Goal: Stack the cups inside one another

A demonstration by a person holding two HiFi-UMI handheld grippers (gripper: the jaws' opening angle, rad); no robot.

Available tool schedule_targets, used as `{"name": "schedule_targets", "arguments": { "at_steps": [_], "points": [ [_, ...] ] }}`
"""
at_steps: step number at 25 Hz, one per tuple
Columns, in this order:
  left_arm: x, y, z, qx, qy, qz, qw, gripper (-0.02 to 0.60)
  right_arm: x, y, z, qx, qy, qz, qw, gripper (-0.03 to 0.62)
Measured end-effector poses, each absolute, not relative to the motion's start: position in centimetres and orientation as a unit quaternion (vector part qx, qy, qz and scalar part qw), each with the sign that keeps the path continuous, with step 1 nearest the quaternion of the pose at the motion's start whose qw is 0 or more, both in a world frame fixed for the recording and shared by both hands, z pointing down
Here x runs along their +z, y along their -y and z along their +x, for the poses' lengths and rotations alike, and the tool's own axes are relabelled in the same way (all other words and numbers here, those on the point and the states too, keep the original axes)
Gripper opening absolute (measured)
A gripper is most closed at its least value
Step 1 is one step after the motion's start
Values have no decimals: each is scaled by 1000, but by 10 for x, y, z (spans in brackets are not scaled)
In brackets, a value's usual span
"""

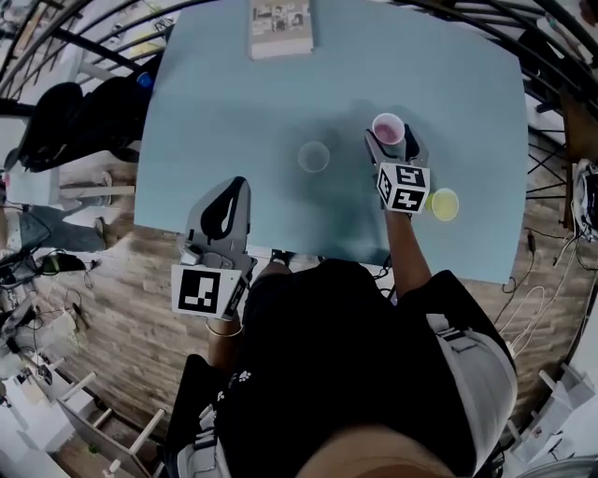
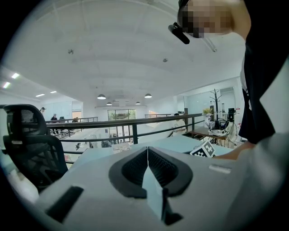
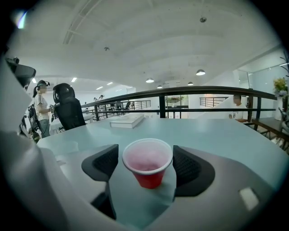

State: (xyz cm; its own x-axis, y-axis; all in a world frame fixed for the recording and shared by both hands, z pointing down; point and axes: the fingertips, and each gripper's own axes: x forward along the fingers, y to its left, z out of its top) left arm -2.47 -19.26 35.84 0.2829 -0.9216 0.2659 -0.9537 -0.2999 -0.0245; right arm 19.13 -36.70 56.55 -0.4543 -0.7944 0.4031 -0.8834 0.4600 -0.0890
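Observation:
A red cup (image 3: 147, 163) with a white inside stands upright on the light blue table (image 1: 234, 103), at the right of the head view as red cup (image 1: 388, 127). My right gripper (image 3: 146, 159) is open, with one pad on each side of the cup's rim and a thin gap at the left. A clear cup (image 1: 314, 157) stands to its left, at mid-table. Near the right gripper's marker cube sits a yellow cup (image 1: 445, 204). My left gripper (image 1: 235, 187) hovers over the table's near edge, shut and empty, its pads meeting in the left gripper view (image 2: 147, 159).
A book (image 1: 280, 28) lies at the table's far edge, also seen as book (image 3: 127, 120). A black office chair (image 2: 27, 140) stands to the left of the table. Railings run beyond the far side. Cables and clutter lie on the wooden floor around it.

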Motion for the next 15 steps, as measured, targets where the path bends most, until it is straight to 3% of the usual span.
{"name": "schedule_targets", "arguments": {
  "at_steps": [15],
  "points": [
    [363,184,-37,101,601,789,78,-8,557,362,183,134,851,485,154,345]
  ]
}}
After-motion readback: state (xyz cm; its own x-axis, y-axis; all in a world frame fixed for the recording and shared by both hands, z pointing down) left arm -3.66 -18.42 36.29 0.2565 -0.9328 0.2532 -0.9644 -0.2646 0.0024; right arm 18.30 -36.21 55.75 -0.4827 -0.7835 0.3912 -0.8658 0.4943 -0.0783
